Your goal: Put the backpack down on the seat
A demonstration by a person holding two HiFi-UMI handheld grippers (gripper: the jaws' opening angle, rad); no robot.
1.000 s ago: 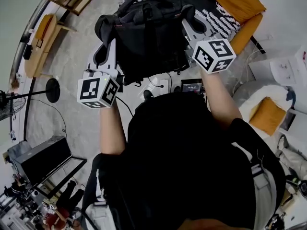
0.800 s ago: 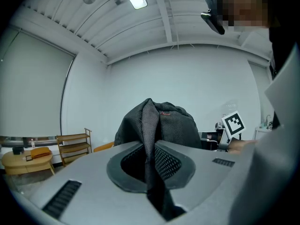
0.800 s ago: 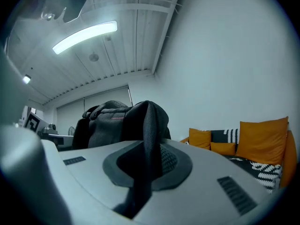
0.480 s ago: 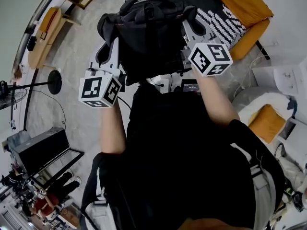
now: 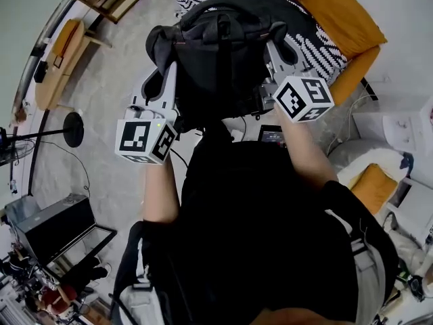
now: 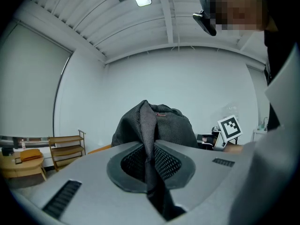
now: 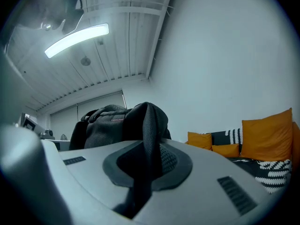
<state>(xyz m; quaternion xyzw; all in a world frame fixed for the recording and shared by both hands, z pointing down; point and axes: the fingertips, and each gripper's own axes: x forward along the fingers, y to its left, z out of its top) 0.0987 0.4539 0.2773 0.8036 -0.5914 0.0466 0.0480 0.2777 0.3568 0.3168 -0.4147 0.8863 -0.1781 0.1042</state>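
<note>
Orange-cushioned sofa [image 5: 342, 19] waits beyond the backpack [image 5: 216, 59], which my left hand-held gripper [image 5: 164, 80] and right hand-held gripper [image 5: 276, 49] both clamp by its fabric; I should carry it over level before releasing.

You have no words, brand names or numbers to read here. The cube [image 5: 144, 141] on your left tongs [image 5: 170, 63] and the one on your right tongs [image 5: 274, 49] carry only black-and-white square markers. The small red tag [image 6: 161, 115] on the backpack [image 5: 216, 59] is too small to read.
</note>
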